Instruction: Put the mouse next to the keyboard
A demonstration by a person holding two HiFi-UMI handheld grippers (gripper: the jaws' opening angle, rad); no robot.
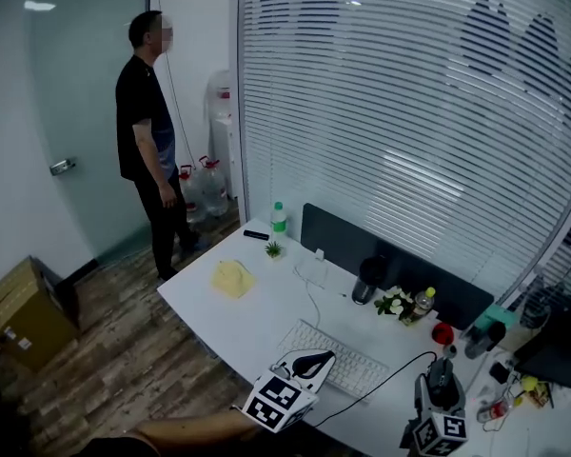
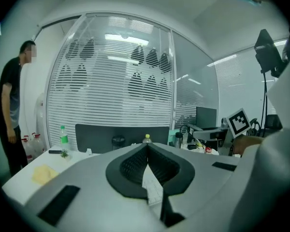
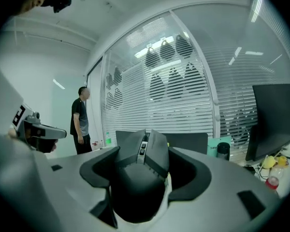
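Observation:
A white keyboard (image 1: pixel 354 367) lies on the white desk (image 1: pixel 266 317) near its front edge. My left gripper (image 1: pixel 314 359) hovers over the keyboard's left end, jaws shut with nothing between them; in the left gripper view (image 2: pixel 147 150) keyboard keys (image 2: pixel 152 186) show below the meeting pads. My right gripper (image 1: pixel 443 367) is to the right of the keyboard and is shut on a black wired mouse (image 1: pixel 442 379), whose black cable (image 1: pixel 381 381) trails left along the keyboard's front. The right gripper view shows the mouse (image 3: pixel 135 187) filling the space between the jaws (image 3: pixel 145 151), buttons pointing away.
A dark partition (image 1: pixel 381 255) runs along the desk's back edge, with a black cup (image 1: pixel 365 282), flowers (image 1: pixel 395 303), a green bottle (image 1: pixel 279 219) and a yellow cloth (image 1: pixel 232 278) nearby. Clutter sits at the right end (image 1: pixel 514 379). A person (image 1: pixel 150 131) stands by the door.

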